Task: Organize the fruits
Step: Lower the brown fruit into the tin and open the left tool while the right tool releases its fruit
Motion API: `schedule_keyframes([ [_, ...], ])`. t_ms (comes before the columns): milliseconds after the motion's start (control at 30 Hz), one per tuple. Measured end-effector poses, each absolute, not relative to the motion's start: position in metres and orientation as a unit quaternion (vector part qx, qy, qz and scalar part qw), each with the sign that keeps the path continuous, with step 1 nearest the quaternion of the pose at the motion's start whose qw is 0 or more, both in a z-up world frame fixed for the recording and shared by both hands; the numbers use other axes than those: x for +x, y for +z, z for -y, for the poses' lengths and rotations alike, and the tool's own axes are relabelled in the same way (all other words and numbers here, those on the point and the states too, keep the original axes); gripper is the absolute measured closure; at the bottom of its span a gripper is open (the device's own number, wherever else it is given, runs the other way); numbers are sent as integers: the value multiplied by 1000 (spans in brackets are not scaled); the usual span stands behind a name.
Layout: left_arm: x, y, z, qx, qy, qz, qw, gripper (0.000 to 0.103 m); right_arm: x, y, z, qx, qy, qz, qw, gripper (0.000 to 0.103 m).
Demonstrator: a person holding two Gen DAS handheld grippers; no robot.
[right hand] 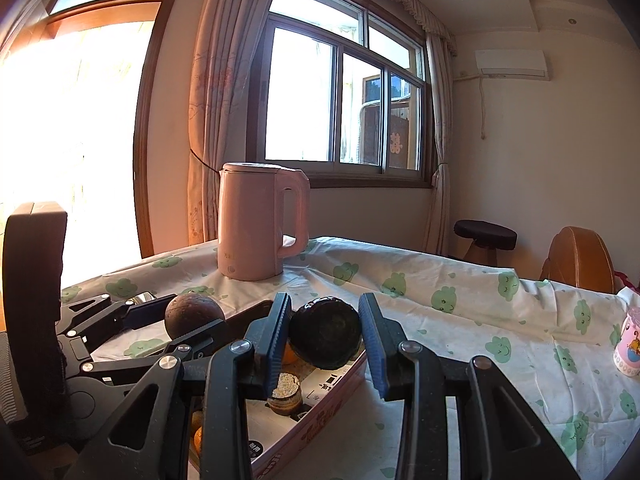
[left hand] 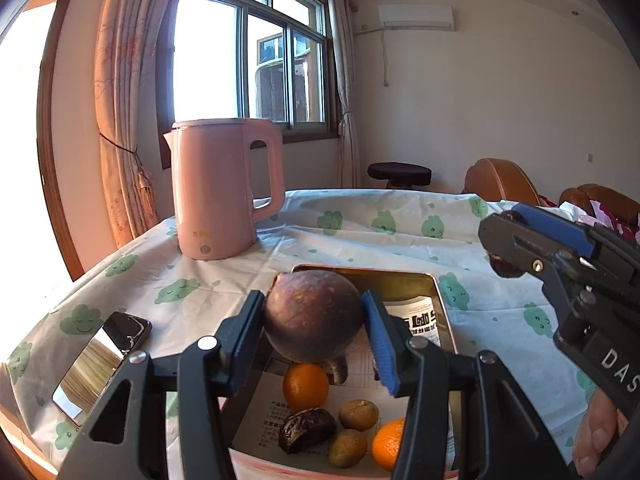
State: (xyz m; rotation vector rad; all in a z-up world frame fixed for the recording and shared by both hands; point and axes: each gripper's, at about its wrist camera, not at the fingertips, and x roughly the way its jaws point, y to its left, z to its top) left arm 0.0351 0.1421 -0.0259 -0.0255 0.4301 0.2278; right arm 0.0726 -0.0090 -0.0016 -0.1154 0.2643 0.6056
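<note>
My left gripper (left hand: 314,326) is shut on a round purple-brown passion fruit (left hand: 312,314) and holds it above the pink tin tray (left hand: 440,292). In the tray lie two oranges (left hand: 306,386), two small green-brown fruits (left hand: 359,414) and a dark wrinkled fruit (left hand: 306,428). My right gripper (right hand: 325,332) is shut on a dark wrinkled round fruit (right hand: 326,332) above the tray's right rim (right hand: 320,412). The right gripper shows at the right of the left wrist view (left hand: 516,248). The left gripper with its fruit (right hand: 194,316) shows at the left of the right wrist view.
A pink kettle (left hand: 220,188) stands at the back left of the table, which has a white cloth with green prints (left hand: 360,232). A phone (left hand: 100,364) lies left of the tray. A small pink bottle (right hand: 630,344) stands at the far right. Chairs and a stool stand behind the table.
</note>
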Motion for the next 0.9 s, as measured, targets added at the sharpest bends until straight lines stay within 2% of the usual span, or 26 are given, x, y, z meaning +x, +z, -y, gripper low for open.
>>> schedule_keyframes([
  [600,42,-30,-160,-8,119,-236,964,51,82,-13,-17,-57,311,-168,934,66],
  [900,51,-40,-165,-12,102,-269,958,51,97,-24,-31,-48,321,-219,920,66],
])
